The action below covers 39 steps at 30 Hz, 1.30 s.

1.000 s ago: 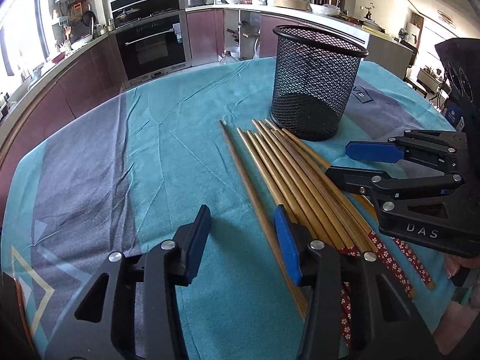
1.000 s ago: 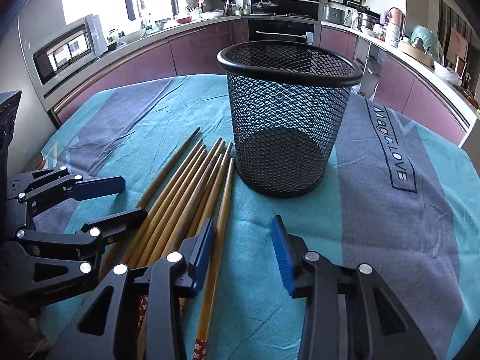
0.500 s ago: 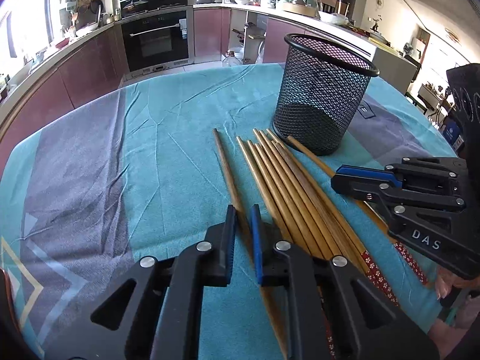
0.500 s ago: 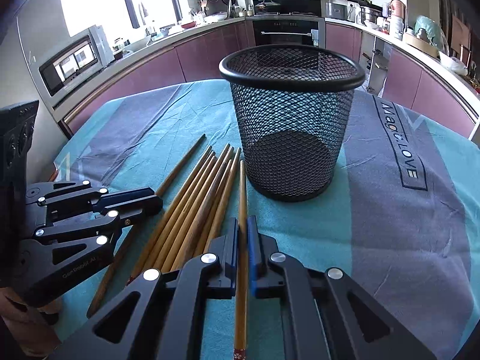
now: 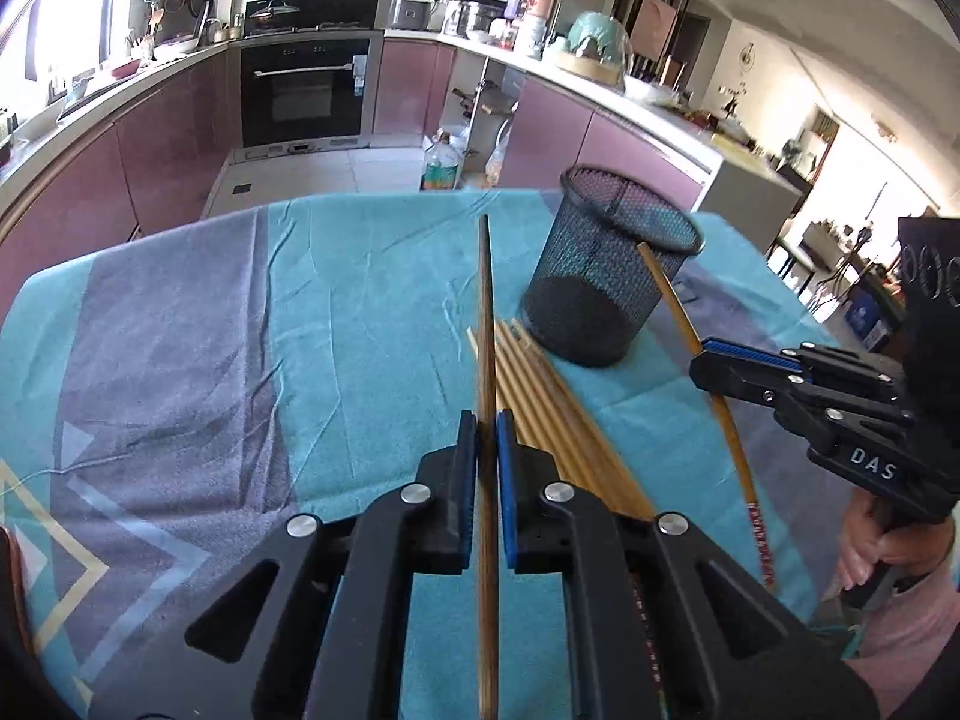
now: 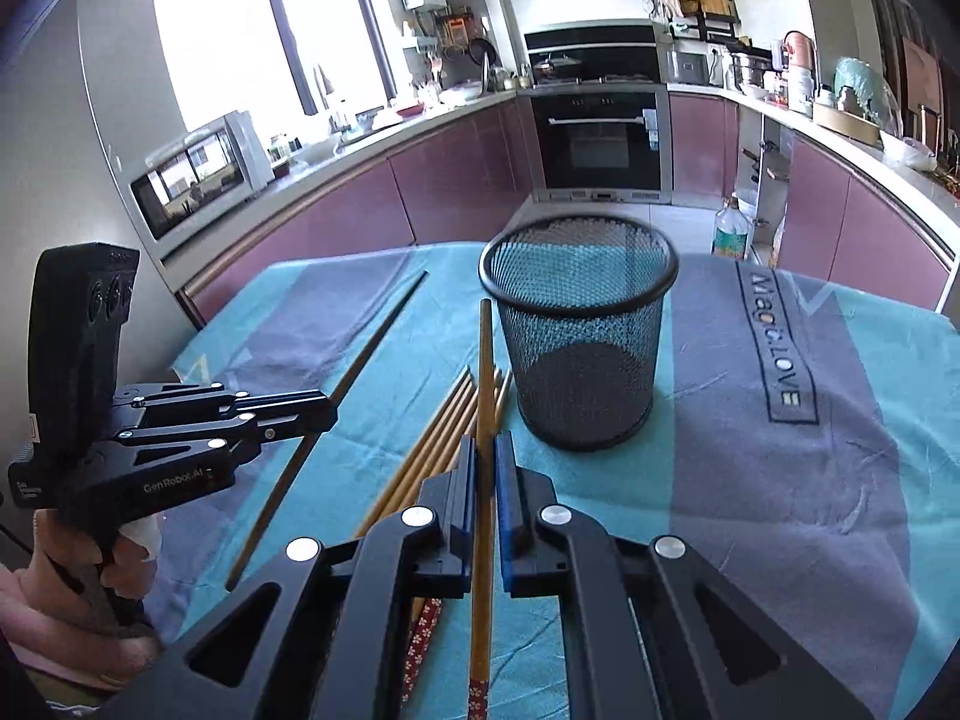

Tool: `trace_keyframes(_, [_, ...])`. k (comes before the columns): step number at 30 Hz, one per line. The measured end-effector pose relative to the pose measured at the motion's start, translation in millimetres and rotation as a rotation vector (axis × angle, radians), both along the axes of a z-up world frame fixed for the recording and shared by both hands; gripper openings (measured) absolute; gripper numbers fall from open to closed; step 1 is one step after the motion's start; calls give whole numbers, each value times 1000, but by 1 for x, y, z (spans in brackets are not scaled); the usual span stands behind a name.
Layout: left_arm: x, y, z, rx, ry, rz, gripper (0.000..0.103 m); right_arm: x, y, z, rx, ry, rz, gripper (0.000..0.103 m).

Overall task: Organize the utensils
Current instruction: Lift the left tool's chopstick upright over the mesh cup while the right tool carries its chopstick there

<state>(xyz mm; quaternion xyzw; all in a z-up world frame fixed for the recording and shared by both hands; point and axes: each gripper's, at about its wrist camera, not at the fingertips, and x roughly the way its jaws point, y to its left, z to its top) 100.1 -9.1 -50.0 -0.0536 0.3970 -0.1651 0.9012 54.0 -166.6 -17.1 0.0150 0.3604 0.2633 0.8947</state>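
Note:
My left gripper is shut on a dark brown chopstick, held above the table with its tip pointing away. My right gripper is shut on a lighter bamboo chopstick with a red patterned end, also lifted. A black mesh cup stands upright on the cloth, also in the left wrist view. Several bamboo chopsticks lie side by side on the cloth left of the cup, also in the right wrist view. Each gripper shows in the other's view: the right, the left.
The table wears a teal and grey cloth with printed lettering. Kitchen counters, an oven and purple cabinets ring the room beyond the table. A plastic bottle stands on the floor past the far edge.
Both grippers closed, each on one chopstick, and lifted them off the table. Both cameras now sit higher and farther back from the mesh cup.

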Motion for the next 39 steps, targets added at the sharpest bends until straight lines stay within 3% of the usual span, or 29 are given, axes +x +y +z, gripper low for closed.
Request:
trace_keyframes(17, [-10,24,123,-188,-250,-42,7,9,-28,93,132,-231,-1,5])
trace_keyframes(29, [12,2,190,-230,-377,-58,7,31,-48,145,152,-347,-17,5])
trace_keyframes(35, [34,-24,193,-155,-366,-65,7,52,-57,143,135,-359,-62,5])
trace_keyframes(39, [57,-42,164,-113,-304,-73,7,71,-52,120,106,-288,-63,5])
